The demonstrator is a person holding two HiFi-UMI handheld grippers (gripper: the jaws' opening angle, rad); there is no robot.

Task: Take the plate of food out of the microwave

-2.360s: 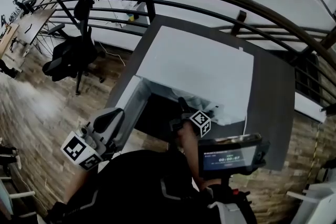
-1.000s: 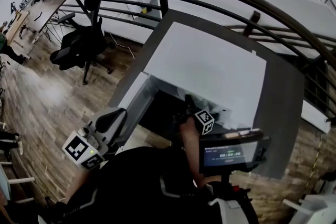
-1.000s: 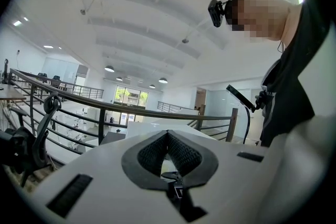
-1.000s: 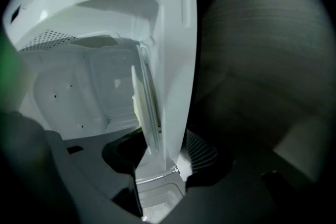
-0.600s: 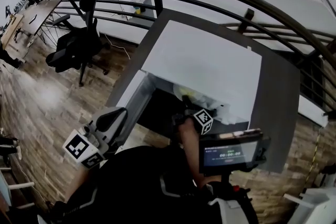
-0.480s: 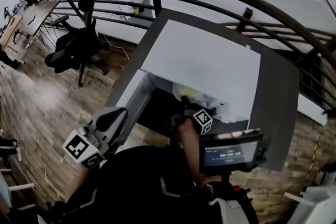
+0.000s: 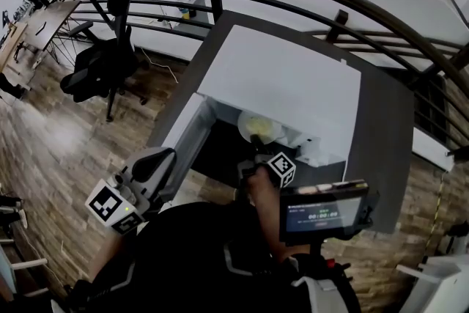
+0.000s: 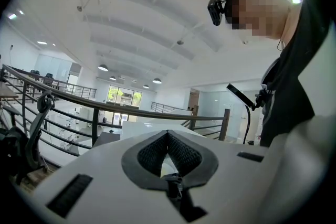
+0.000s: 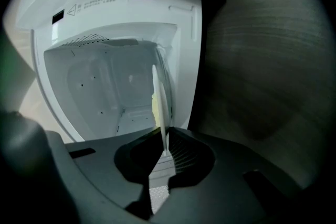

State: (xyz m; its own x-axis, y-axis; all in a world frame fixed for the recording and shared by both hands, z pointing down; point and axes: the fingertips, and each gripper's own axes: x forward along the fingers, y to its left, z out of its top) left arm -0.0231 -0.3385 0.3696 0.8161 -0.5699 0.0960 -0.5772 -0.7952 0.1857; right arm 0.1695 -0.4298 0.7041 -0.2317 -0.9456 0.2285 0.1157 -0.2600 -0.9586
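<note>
While the microwave (image 7: 286,84) stands open on the dark table (image 7: 381,150), its door (image 7: 185,146) swung out to the left, the space in front of its mouth is free. A white plate (image 7: 256,127) of pale yellow food pokes partly past the front edge. The right gripper (image 7: 257,144), whose jaws have just been closing, pinches the plate's near rim. The left gripper (image 7: 163,156) hangs well apart beside the door, jaws together on nothing.

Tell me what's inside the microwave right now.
Only the plate, edge-on at the opening, its rim between the right gripper's fingers, which have just been closing on it. The microwave cavity looks otherwise bare; its front floor is hidden behind the gripper.
</note>
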